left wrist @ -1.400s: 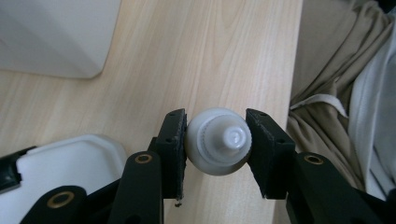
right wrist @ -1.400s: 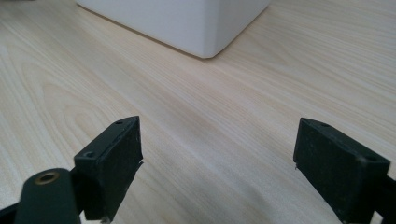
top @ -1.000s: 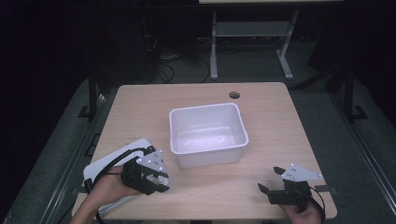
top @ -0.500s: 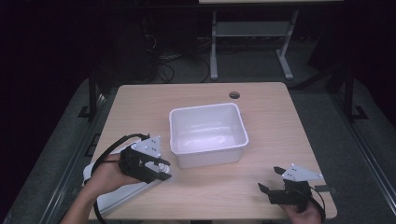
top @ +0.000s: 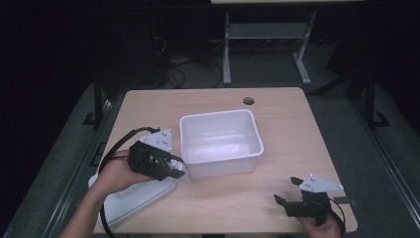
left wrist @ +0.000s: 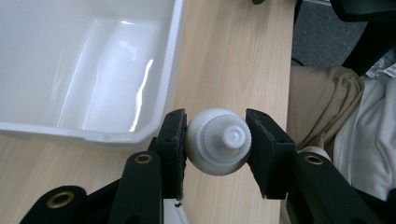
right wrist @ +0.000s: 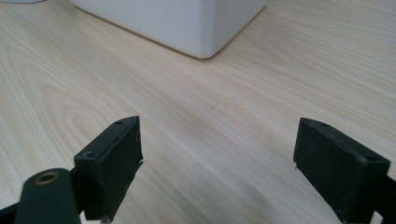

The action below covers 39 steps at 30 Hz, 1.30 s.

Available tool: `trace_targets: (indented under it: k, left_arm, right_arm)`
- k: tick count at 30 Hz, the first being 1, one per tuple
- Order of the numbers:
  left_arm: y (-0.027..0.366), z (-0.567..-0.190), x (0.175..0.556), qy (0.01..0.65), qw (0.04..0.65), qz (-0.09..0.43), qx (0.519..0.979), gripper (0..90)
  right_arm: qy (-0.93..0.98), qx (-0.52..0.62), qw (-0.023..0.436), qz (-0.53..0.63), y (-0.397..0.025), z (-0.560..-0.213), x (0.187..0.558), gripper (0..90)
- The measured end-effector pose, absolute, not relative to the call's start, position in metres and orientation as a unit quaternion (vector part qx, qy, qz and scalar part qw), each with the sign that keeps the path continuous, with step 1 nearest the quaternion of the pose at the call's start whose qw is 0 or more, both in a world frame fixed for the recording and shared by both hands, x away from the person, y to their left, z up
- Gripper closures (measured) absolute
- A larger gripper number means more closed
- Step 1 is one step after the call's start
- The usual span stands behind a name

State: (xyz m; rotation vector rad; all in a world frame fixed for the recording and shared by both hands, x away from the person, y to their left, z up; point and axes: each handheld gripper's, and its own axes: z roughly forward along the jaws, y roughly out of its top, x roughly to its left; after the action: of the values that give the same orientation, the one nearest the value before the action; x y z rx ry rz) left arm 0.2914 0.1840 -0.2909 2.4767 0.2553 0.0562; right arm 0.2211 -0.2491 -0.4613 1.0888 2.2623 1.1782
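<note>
A white screw-capped bottle point(left wrist: 217, 141) sits clamped between the two black jaws of the left gripper point(left wrist: 216, 142), cap end facing the gripper's camera, held just off the near outer wall of a white plastic tub point(left wrist: 171, 70). From above, the left gripper point(top: 171, 166) hovers at the tub's point(top: 220, 166) near left corner, the bottle's pale tip point(top: 179, 165) showing at its front; whether the bottle touches the tub wall cannot be told. Directly behind and below that gripper, a flat white lid point(top: 133, 198) lies on the tabletop point(top: 218, 101), one end jutting over the near left edge. The person's left hand point(top: 116, 171) wraps the gripper's body, a black cable looping from it.

Well apart, toward the near right corner, the right gripper point(top: 289, 194) rests low over bare wood with its jaws spread wide and nothing between them. Its own camera shows the right gripper point(right wrist: 217, 154) facing a rounded corner of the tub point(right wrist: 187, 23) ahead across light, straight-grained wood point(right wrist: 224, 107).

The tabletop is pale wood laminate with a round cable port point(top: 248, 101) near its far edge. Beyond the grippers the room is dark: grey floor, tangled cables and a white metal table frame point(top: 265, 39). In the left gripper view, beige trousers point(left wrist: 322, 107) show past the tabletop's edge.
</note>
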Motion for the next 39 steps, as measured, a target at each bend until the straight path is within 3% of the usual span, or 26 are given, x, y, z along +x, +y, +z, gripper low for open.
trace_targets:
  k: [19,39]
  left_arm:
    - [0.172,-0.281,0.331,0.12,0.317,0.044,0.94,59.7]
    - [0.155,-0.302,0.358,0.146,0.289,0.039,0.945,59.6]
  right_arm:
    - [0.799,0.386,0.181,0.424,-0.252,-0.462,0.222,14.9]
    - [0.797,0.385,0.179,0.429,-0.254,-0.462,0.222,14.8]
